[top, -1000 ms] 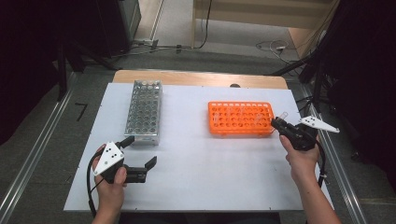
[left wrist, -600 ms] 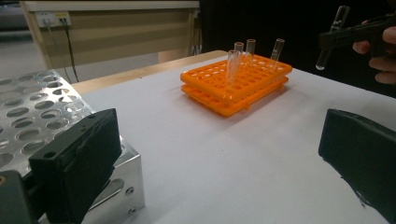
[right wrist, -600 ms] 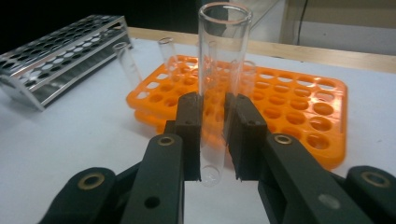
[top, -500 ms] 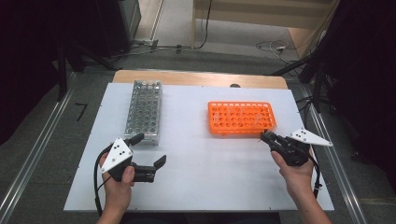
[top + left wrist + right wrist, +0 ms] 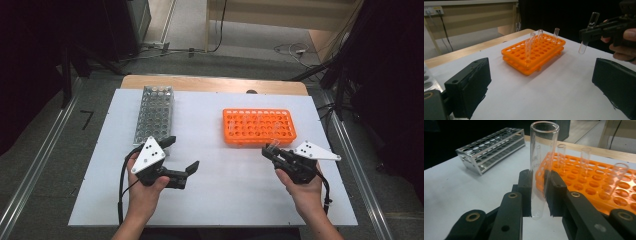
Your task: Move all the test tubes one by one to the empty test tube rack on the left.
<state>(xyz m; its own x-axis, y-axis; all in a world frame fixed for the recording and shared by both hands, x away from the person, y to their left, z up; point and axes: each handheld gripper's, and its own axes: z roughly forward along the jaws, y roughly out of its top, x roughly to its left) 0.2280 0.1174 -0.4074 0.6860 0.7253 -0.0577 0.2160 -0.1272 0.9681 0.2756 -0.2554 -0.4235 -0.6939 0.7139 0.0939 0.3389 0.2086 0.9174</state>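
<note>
I have a glass tube (image 5: 541, 167) pinched in my right gripper (image 5: 274, 152), the fingers (image 5: 525, 192) closed on its lower half so the rounded bottom pokes out just below them and the open mouth stands well above. In the right gripper view the tube's long axis runs nearly upright; from the left gripper view it leans a little, mouth tipped toward one o'clock. The gripper hangs off the worktop (image 5: 225, 200), just clear of the near right corner of the orange rack (image 5: 259, 127), which lies at about eleven o'clock from my right hand (image 5: 305, 192) in the high view. Three more tubes (image 5: 539, 36) stand in that rack. What the next move turns on, as I judge it, is where the tube has to travel: the metal rack (image 5: 153, 114) sits well apart across the worktop, at roughly ten o'clock from the tube, with its long side running away from me. My left gripper (image 5: 182, 157) is much the nearer one to that rack, hovering just off its near end, fingers (image 5: 469, 85) spread wide with nothing between them, and pointing toward three o'clock at the tube. So either I carry the tube across with the right, or I pass it to the waiting left; for a handover the upper half of the tube is the free part to take.
</note>
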